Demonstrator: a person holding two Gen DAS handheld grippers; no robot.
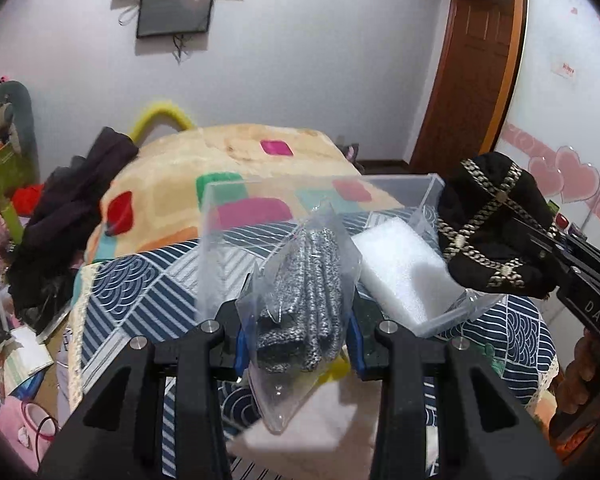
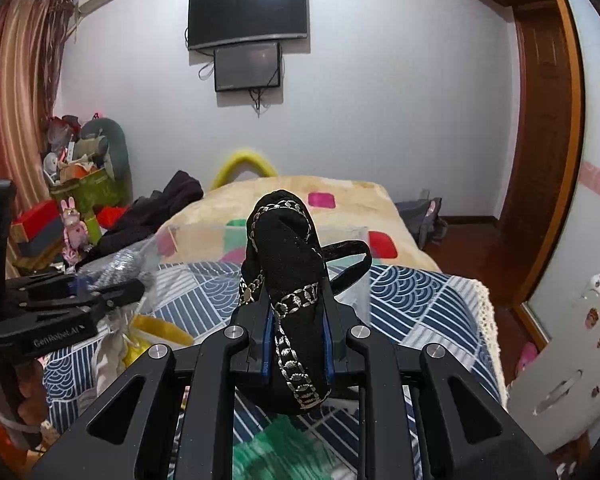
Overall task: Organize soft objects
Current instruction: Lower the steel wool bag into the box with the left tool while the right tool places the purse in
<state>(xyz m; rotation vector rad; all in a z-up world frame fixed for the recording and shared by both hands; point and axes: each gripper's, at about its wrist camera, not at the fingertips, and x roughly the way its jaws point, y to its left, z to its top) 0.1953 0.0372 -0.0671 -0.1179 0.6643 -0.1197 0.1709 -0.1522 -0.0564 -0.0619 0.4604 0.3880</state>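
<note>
The left tongs (image 1: 298,344) were closed on a clear bag of grey knitted fabric (image 1: 300,300), pinching it near its lower half so the top stood up toward twelve o'clock in the left wrist view. Just beyond it, at about one o'clock, sat a clear plastic box (image 1: 220,248) on the patterned cloth (image 1: 140,292) covering the bed, with a white foam block (image 1: 404,268) already lying inside.

The right tongs (image 2: 296,344) were clamped on a black cloth pouch with gold trim (image 2: 288,280), which rose upright between the jaws; in the left view it hung at three o'clock, level with the box's right rim.

Both items looked light and yielding. The bag's film seemed slippery and likely to crumple, so the grip probably needs to bite through the film onto the knit inside rather than on loose plastic. The pouch looked limp and bulky, with a loose strap (image 2: 350,258) that could snag on the box wall; holding its thick middle seemed safest. Neither appeared fragile.
</note>
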